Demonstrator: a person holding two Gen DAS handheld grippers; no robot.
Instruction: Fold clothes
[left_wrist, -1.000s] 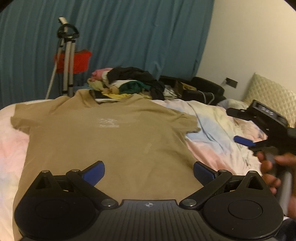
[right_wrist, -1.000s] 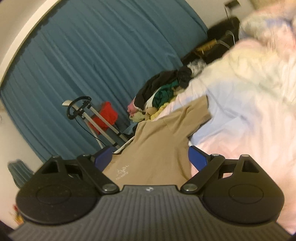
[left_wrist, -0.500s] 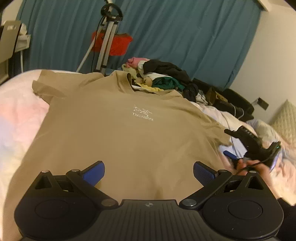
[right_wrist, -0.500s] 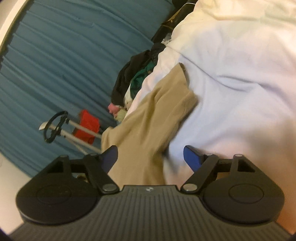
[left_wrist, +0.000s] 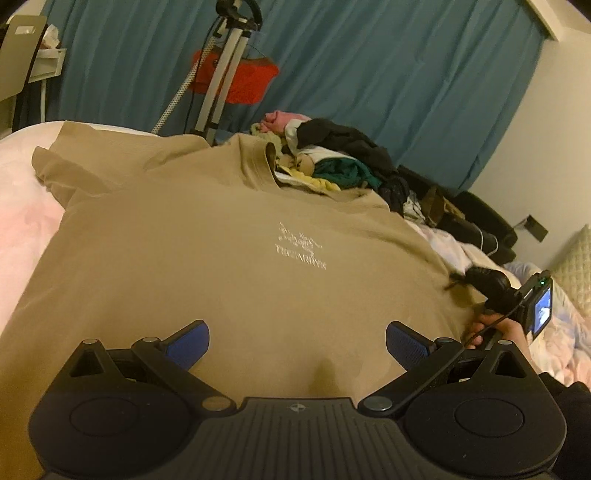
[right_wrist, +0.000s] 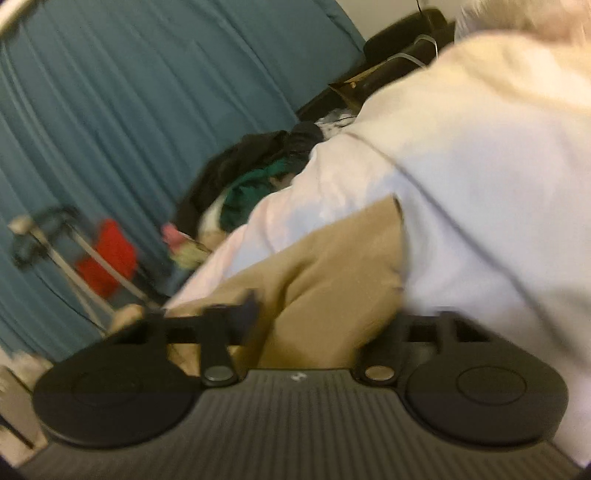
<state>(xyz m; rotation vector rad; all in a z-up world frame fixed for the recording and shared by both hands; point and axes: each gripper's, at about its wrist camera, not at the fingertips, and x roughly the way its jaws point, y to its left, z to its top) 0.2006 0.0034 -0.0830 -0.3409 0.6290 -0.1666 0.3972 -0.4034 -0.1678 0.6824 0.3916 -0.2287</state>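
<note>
Tan cotton shirt (left_wrist: 229, 280) spread flat on the bed (left_wrist: 22, 221), chest side up, collar at the far end, hem at the near end, both short sleeves out to the sides. No fold to be seen in it; probably laid out this way so that sides and sleeves can be turned in cleanly.

White print (left_wrist: 301, 245) on the chest: a small figure over one line of capitals, too smeared to read with any certainty.

Left gripper (left_wrist: 297, 343) held low over the near hem, jaws wide, gripping nothing, perhaps placed to pin or pick up the hem.

Right gripper (right_wrist: 321, 314) at the right sleeve (right_wrist: 332, 266), with tan cloth bunched between its jaws. Much blurred in its own view, one pad hidden behind the cloth, so cannot tell whether closed on the sleeve or only set about it. Seen from the left wrist view, at the shirt's right edge, with the hand (left_wrist: 502, 332) behind it and a small lit screen (left_wrist: 541, 315) on its back, nothing legible there.

Farther off, just past the collar, a heap of other clothes (left_wrist: 340, 162) in black, green, yellow and pink. Beyond that, a tripod (left_wrist: 221, 74) with something red (left_wrist: 236, 79) hung on it, before a blue curtain (left_wrist: 369, 74).
</note>
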